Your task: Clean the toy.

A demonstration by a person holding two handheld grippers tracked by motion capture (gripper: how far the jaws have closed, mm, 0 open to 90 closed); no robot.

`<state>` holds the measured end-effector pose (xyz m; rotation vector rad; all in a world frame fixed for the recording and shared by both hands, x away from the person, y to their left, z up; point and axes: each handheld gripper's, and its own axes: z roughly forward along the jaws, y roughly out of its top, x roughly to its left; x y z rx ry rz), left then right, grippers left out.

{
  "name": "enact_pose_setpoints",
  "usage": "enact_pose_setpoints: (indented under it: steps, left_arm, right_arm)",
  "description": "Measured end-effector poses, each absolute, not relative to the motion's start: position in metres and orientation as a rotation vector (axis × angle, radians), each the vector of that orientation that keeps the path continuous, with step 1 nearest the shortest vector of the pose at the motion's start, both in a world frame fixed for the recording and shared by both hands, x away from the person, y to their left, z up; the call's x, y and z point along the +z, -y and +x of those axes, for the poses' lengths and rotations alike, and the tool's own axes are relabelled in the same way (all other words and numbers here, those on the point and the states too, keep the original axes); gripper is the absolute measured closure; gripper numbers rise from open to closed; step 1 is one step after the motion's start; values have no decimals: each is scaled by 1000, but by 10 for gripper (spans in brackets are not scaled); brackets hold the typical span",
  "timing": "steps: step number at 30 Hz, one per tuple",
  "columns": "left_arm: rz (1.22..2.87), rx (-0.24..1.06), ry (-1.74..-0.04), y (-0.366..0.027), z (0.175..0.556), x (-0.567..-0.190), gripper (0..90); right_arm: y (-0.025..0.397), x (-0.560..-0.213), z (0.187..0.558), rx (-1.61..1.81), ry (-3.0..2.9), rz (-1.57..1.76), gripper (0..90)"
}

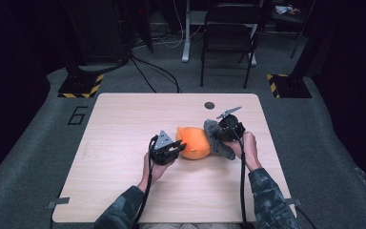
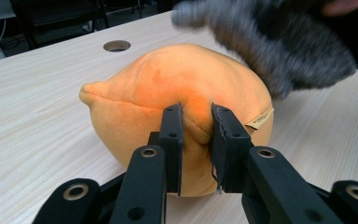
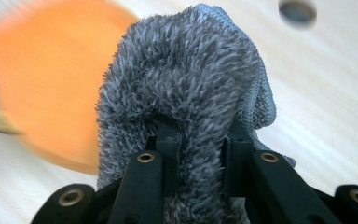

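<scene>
Pinching a fold of the orange plush toy (image 2: pixel 168 88) with my left claw (image 2: pixel 196 135), I keep it from sliding while it sits on the counter (image 1: pixel 124 143) about midway between the side edges, nearer the far edge than mine. My right claw (image 3: pixel 198 140) is clamped on a bunched grey fluffy cloth (image 3: pixel 186 79), held up against the toy's right flank, I judge so I can wipe it. The cable hole (image 1: pixel 209 105) lies just beyond, near the far edge.
</scene>
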<state>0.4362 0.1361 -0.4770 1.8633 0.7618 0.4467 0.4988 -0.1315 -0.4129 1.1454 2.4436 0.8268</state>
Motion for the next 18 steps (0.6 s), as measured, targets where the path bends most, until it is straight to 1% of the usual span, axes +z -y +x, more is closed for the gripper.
enact_pose_setpoints:
  steps: [3,5,10,12,15,18]
  left_arm:
    - [1858,452,-762,-136,436,-477,755]
    - [1868,447,-757,-136,436,-476,753]
    - [1873,459,-750,-135,435,-477,732]
    - [1870,460,-747,-136,435,-477,680]
    - [1913,466,-741,-137,434,-477,534]
    - [1943,487,-733,-136,434,-479,465]
  right_arm:
    - [123,-396,488,931,-2464,1085,730]
    - [114,-394,483,930,-2495,1040,730]
    - [94,-417,486,832,-2536,1015,732]
    - [94,-422,488,841,-2526,1024,732]
    - [95,-422,487,847,-2507,1028,731]
    - [98,-423,490,862,-2498,1033,731]
